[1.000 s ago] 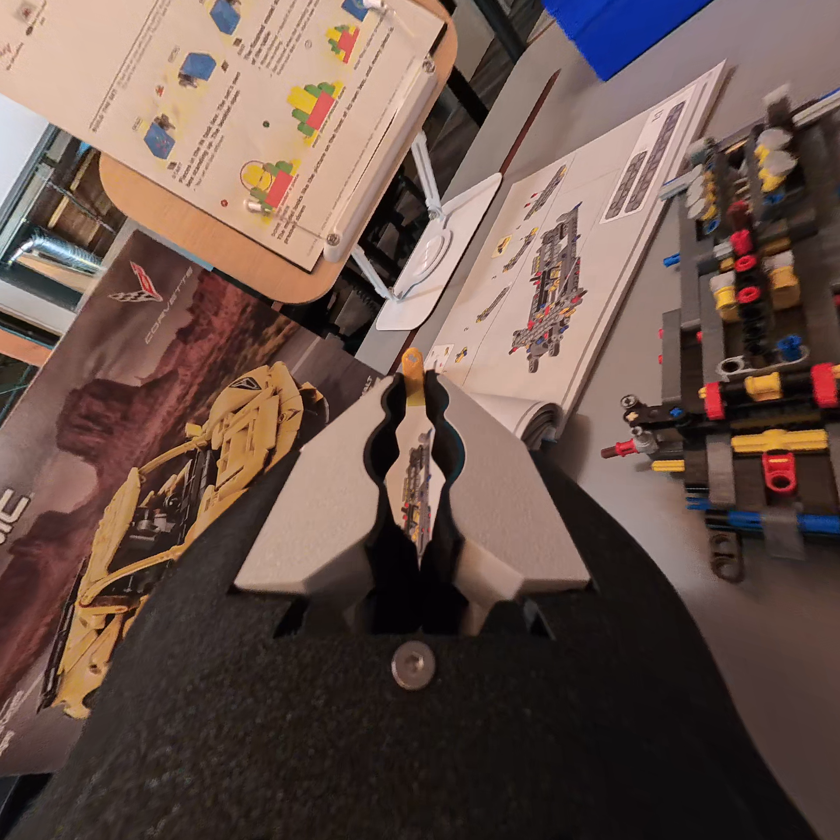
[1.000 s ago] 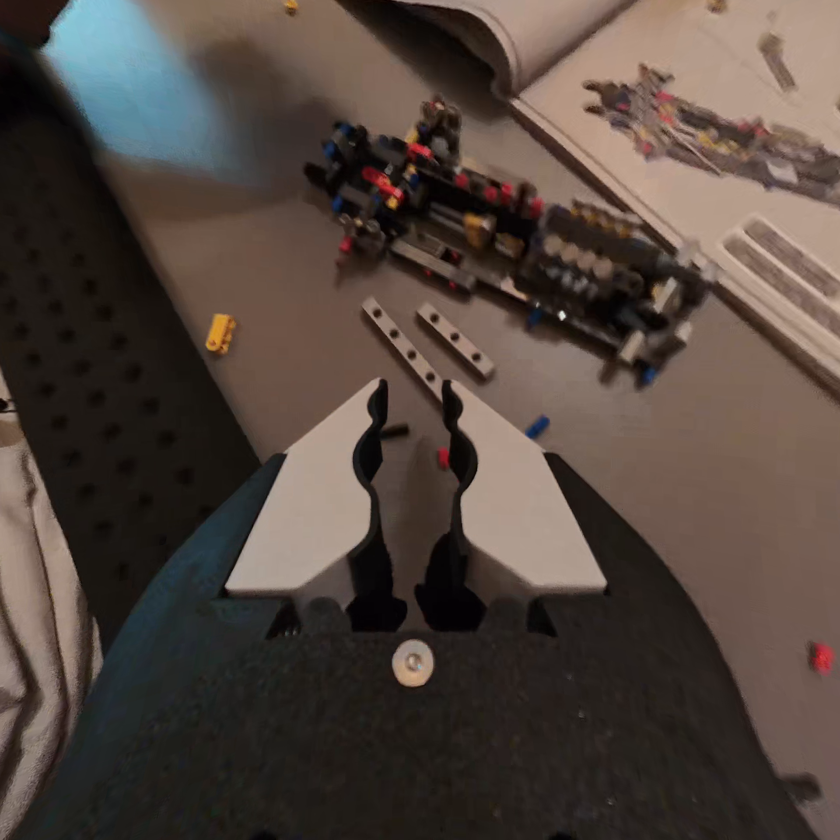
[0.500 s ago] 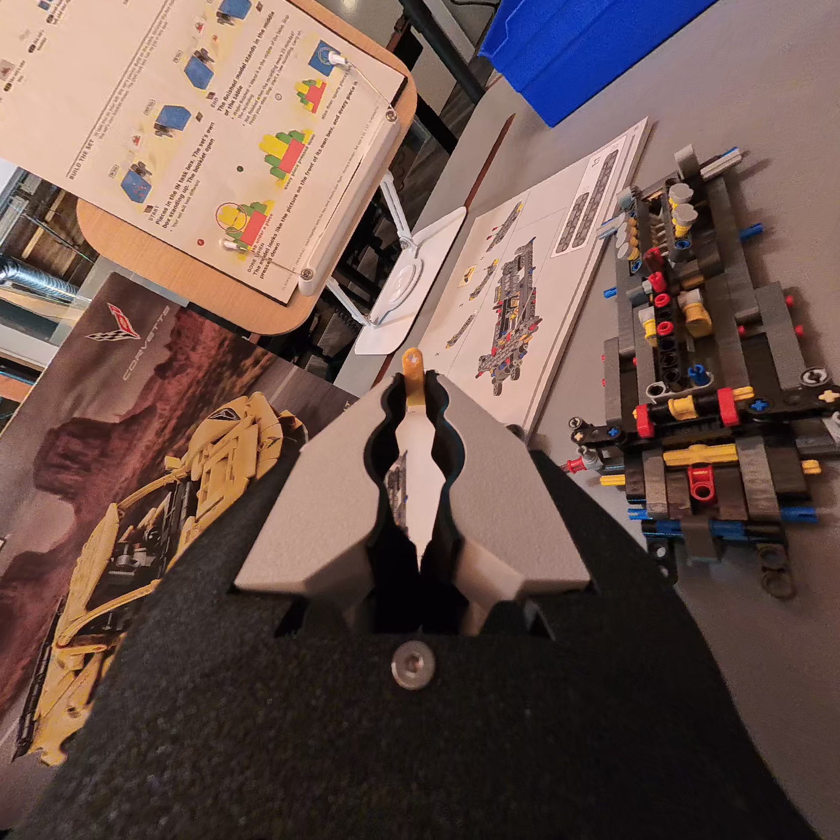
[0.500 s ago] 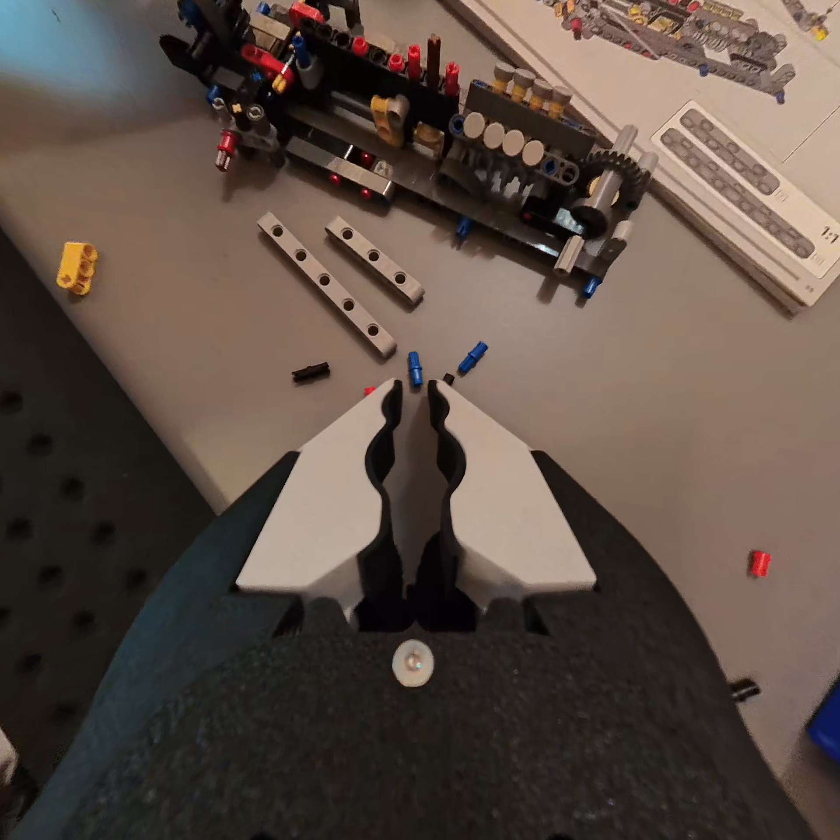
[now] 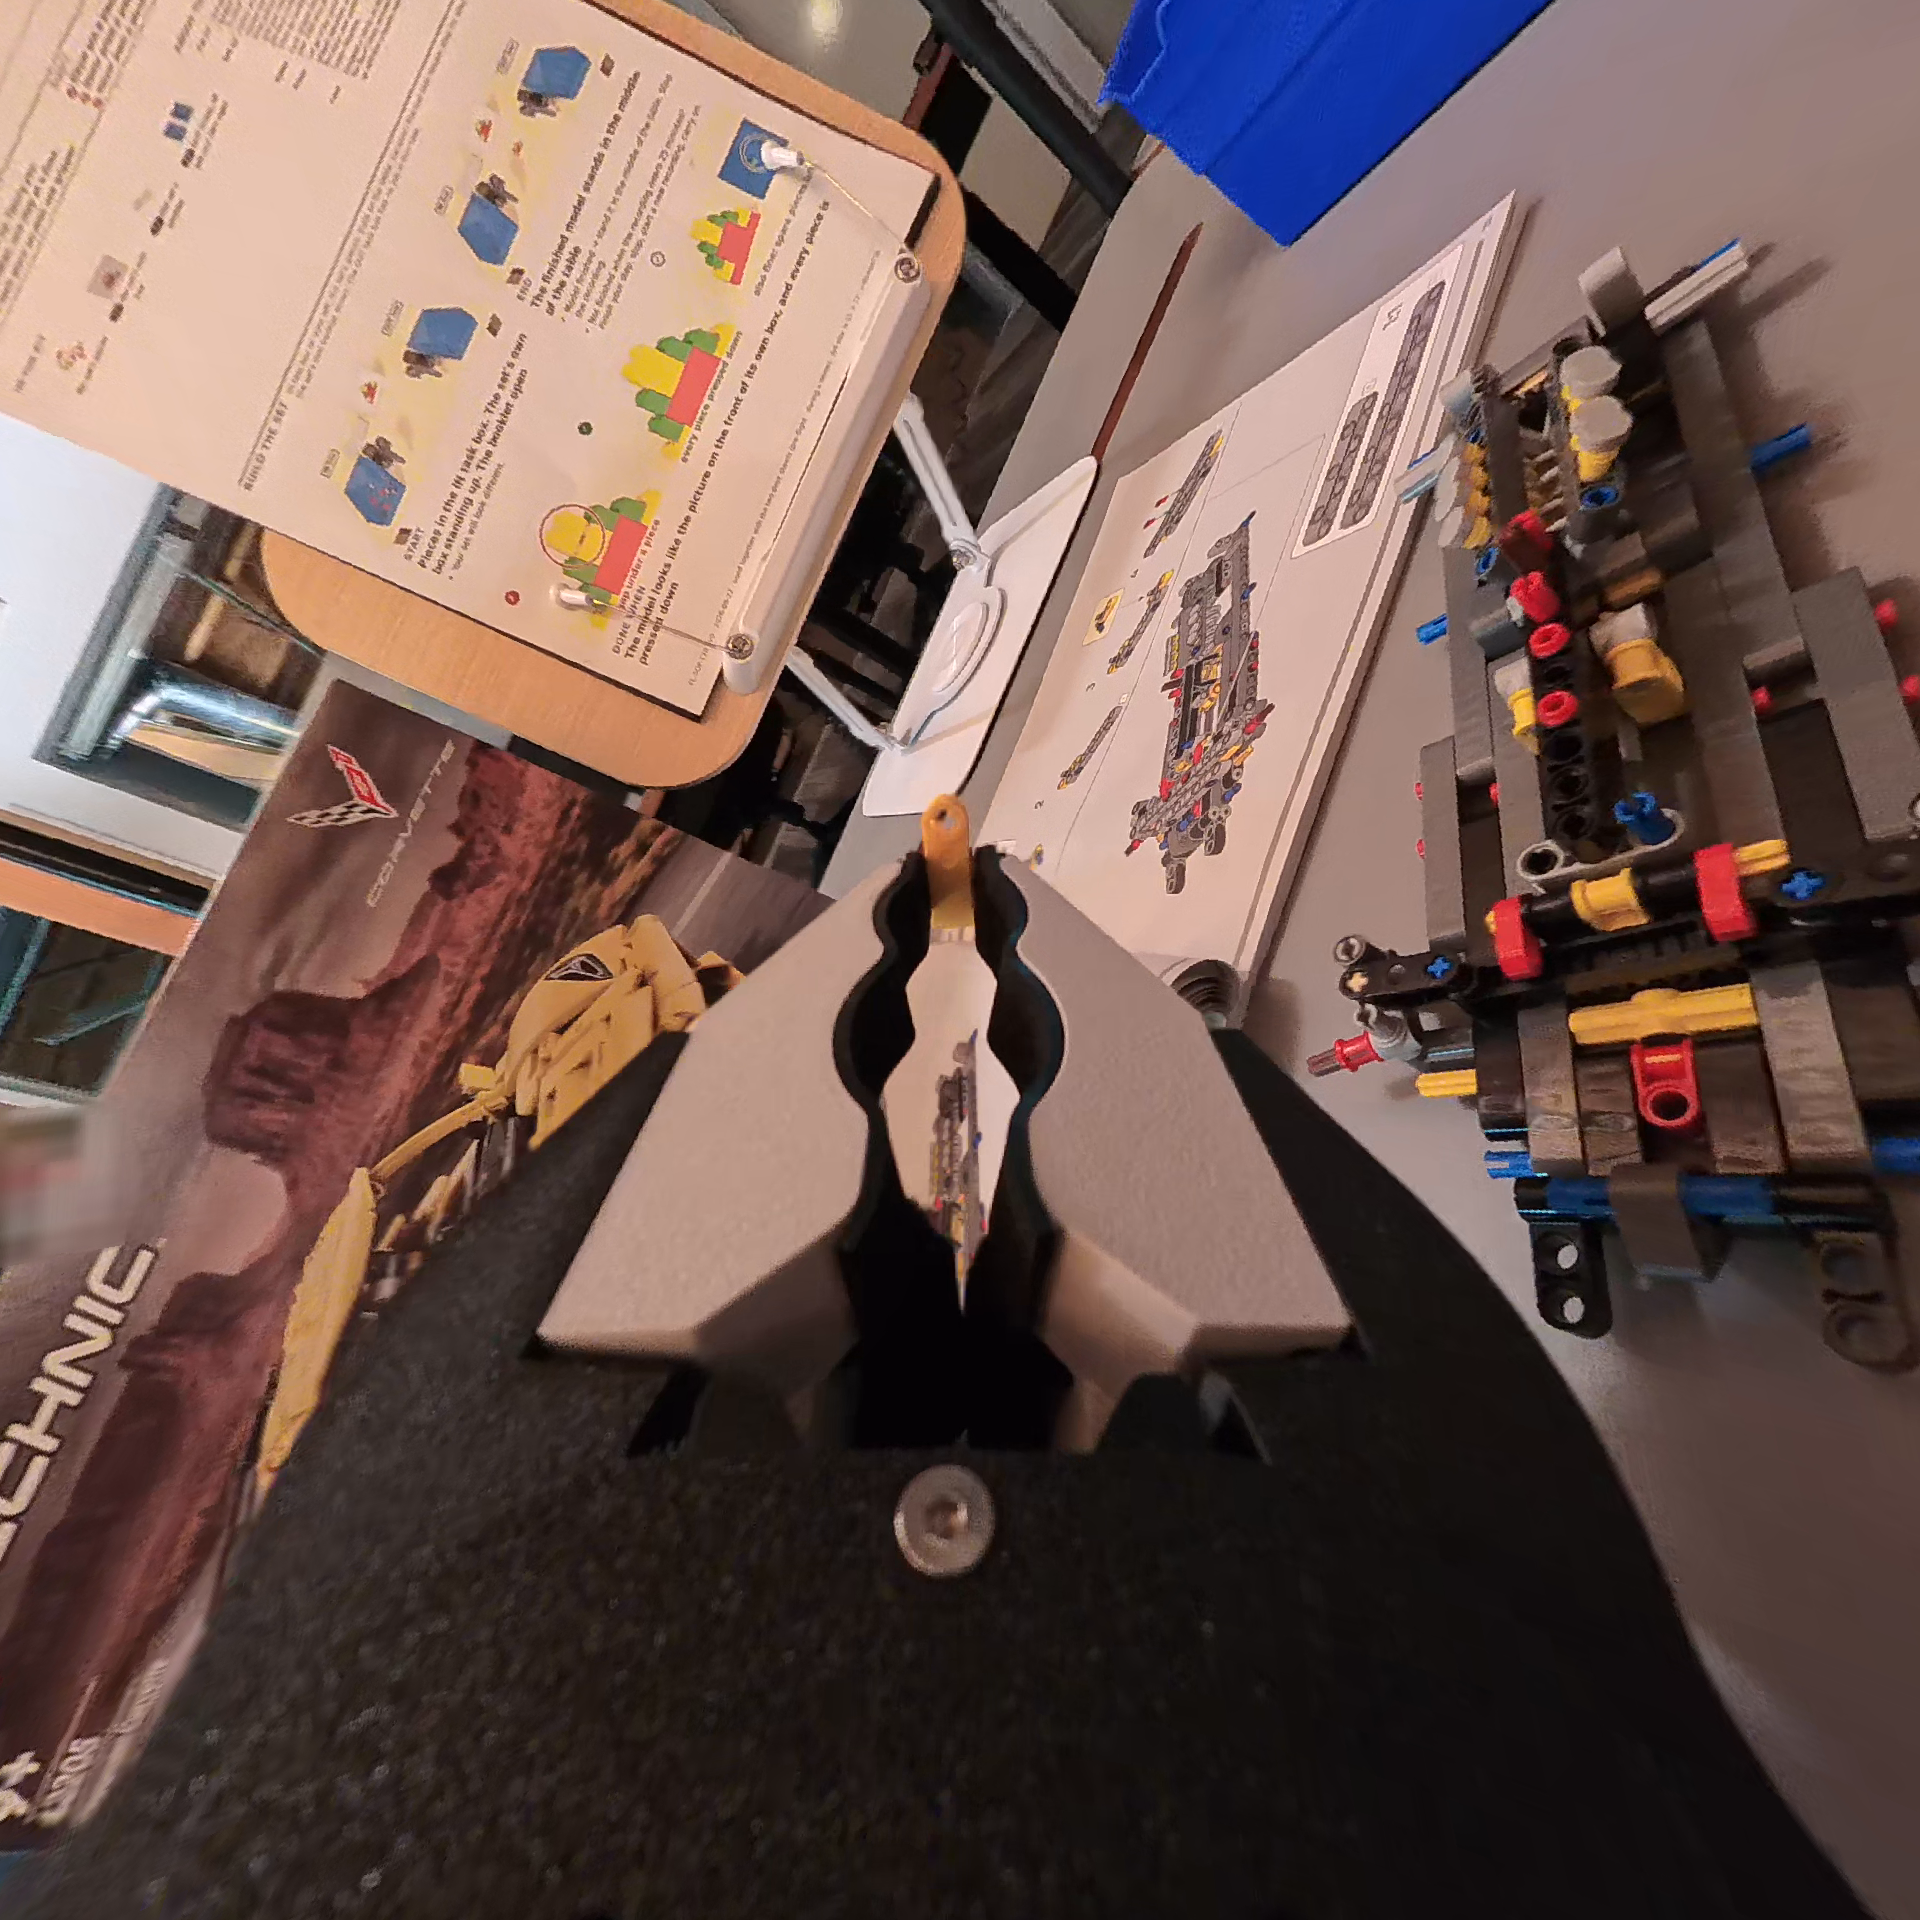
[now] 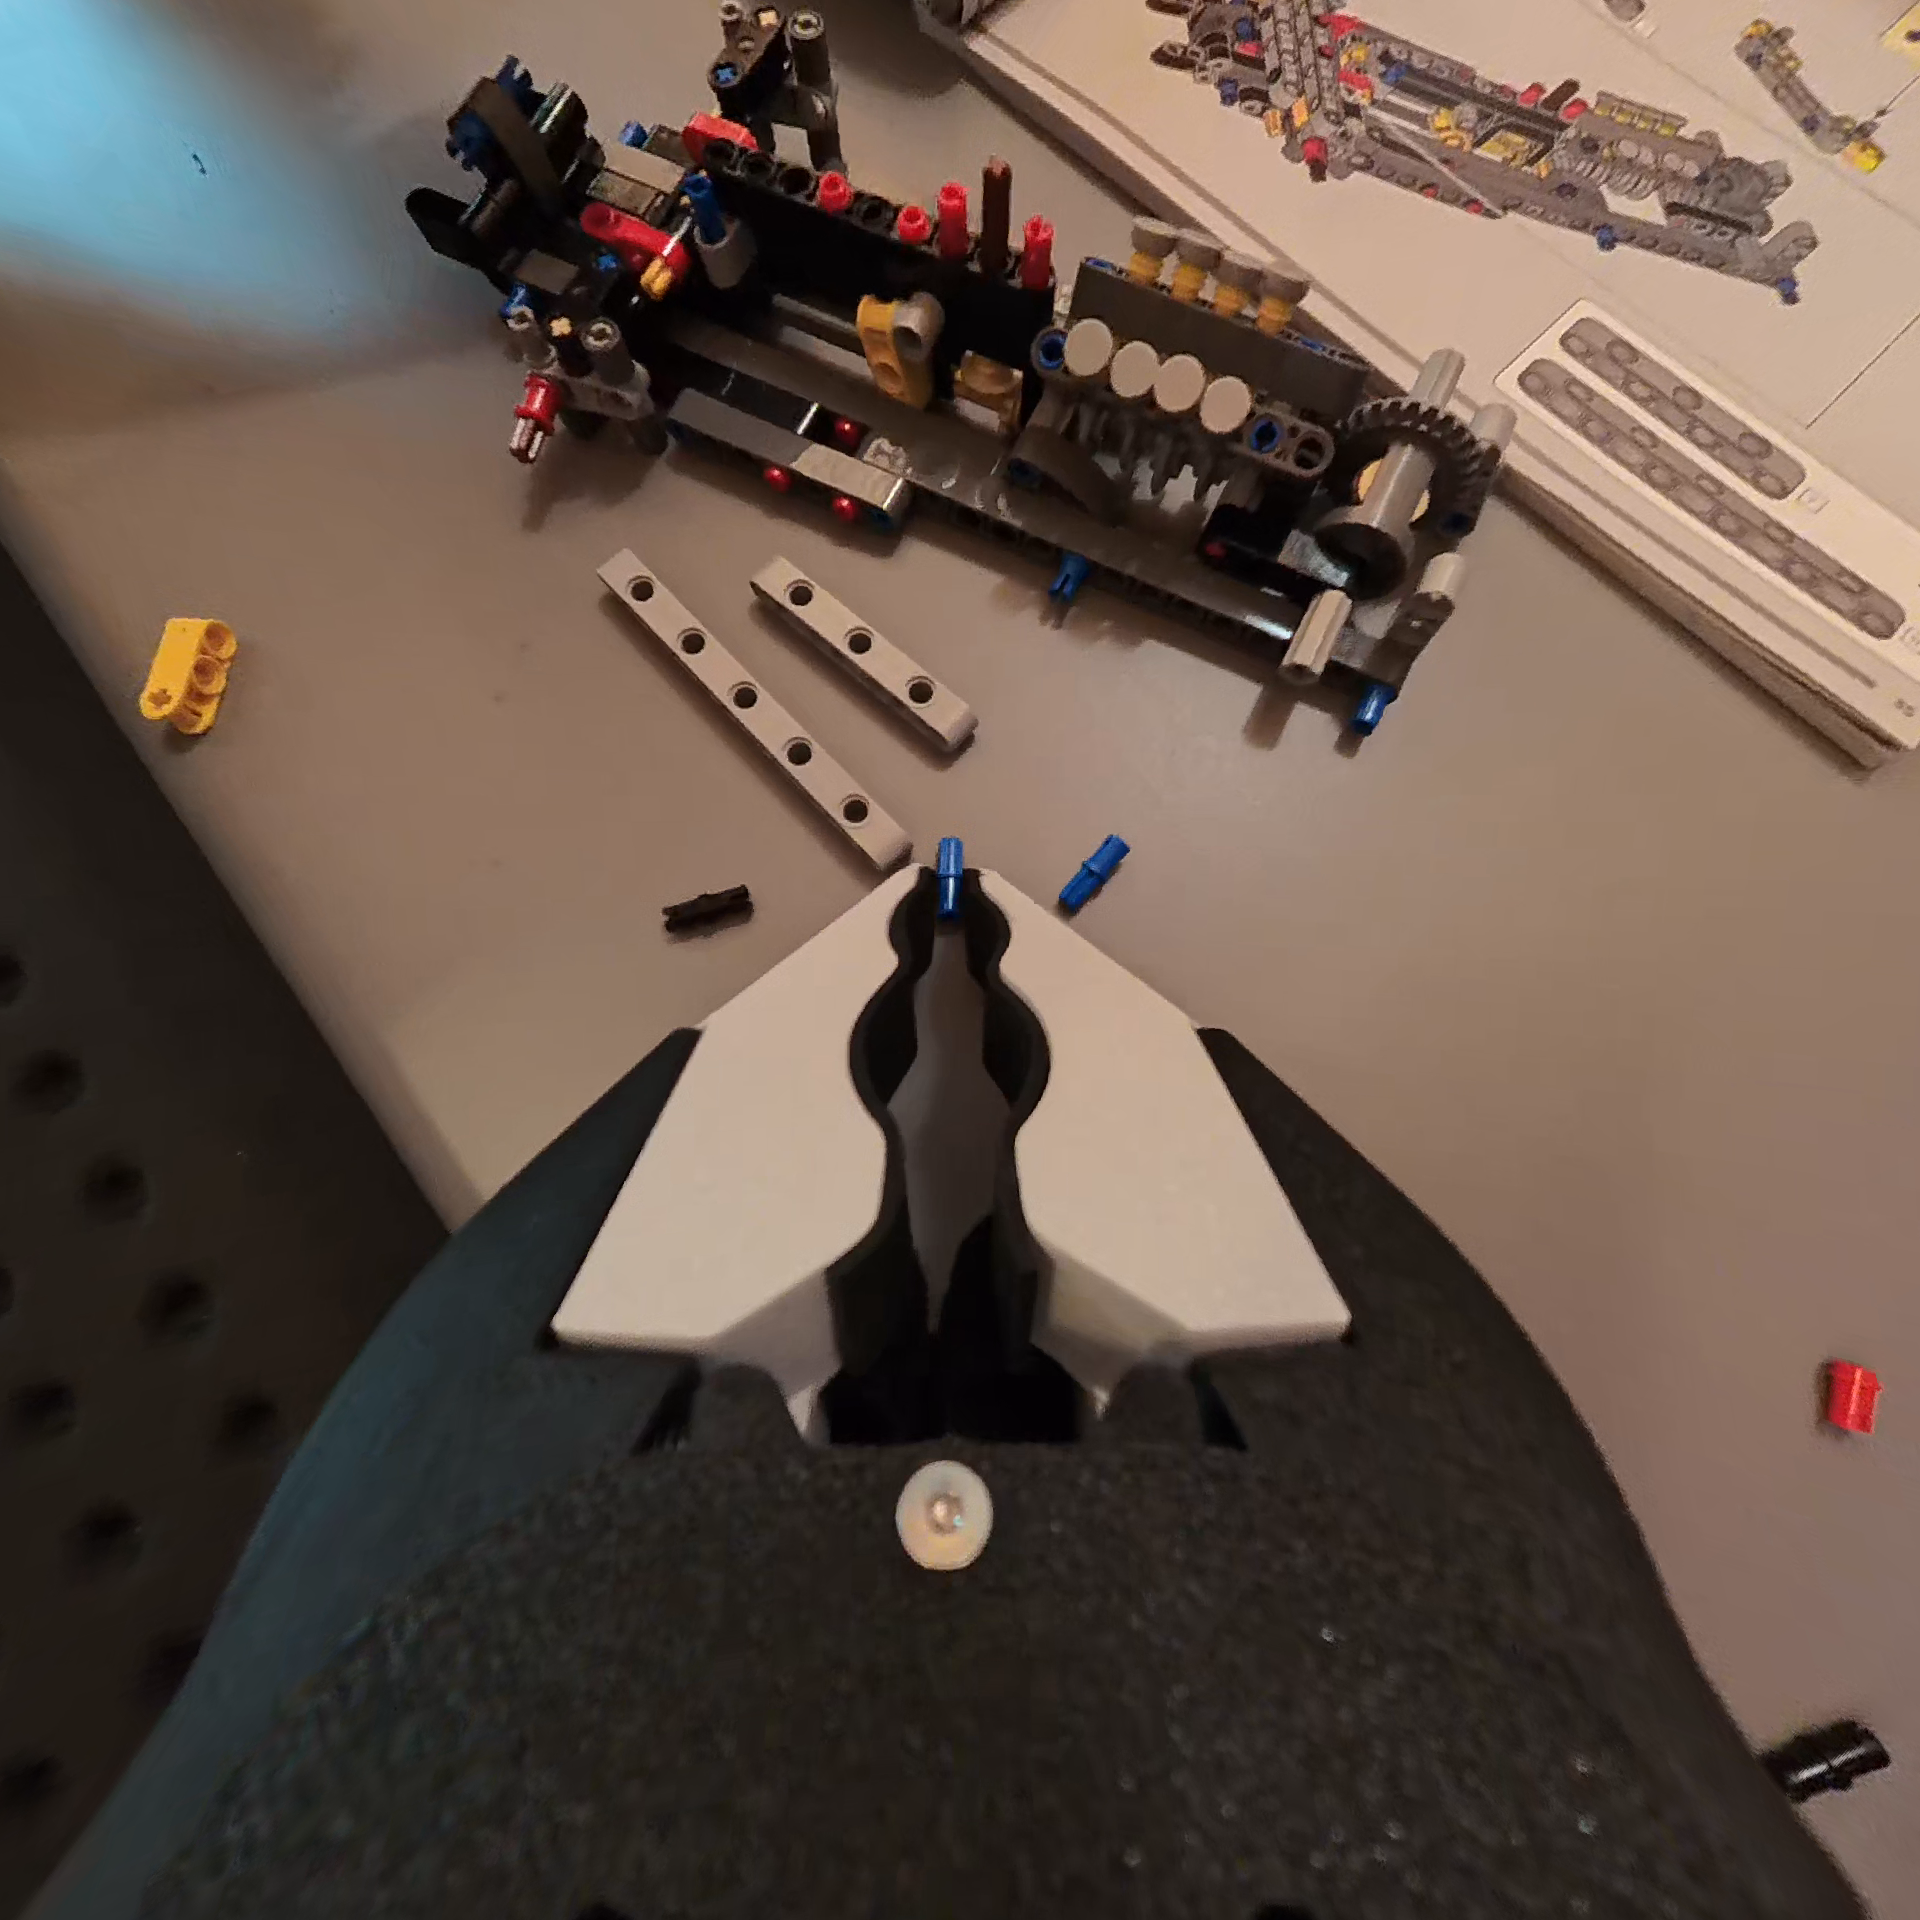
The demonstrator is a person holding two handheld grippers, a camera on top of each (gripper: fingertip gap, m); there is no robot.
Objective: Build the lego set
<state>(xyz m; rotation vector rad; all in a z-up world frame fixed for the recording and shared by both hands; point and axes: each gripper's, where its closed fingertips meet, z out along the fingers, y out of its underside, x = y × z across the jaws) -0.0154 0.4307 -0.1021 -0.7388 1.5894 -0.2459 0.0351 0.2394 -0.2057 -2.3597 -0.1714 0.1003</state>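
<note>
We see the half-built lego chassis (image 6: 935, 384) lying on the grey bench (image 6: 1455, 987), a long dark frame studded with red, blue and yellow pins, with a row of pale round caps and a dark gear at one end. In the left wrist view the same chassis (image 5: 1662, 831) sits to the right of the open instruction booklet (image 5: 1247, 644).

Our right gripper (image 6: 948, 883) has its fingers closed on a small blue pin (image 6: 948, 878) at their tips, low over the bench. A second blue pin (image 6: 1093, 873) lies just beside it, and a black pin (image 6: 707, 906) lies to the other side. Two grey beams (image 6: 790, 686) with holes rest between the gripper and the chassis. A yellow connector (image 6: 189, 673) sits well apart near the bench edge, and a red piece (image 6: 1851, 1394) lies off to the right.

Our left gripper (image 5: 945, 868) pinches a slim yellow piece (image 5: 945, 857) that sticks out past the fingertips. Beyond it stand the set's box (image 5: 364, 987) and a printed sheet on a stand (image 5: 520, 312), with a blue bin (image 5: 1299, 94) farther back.
</note>
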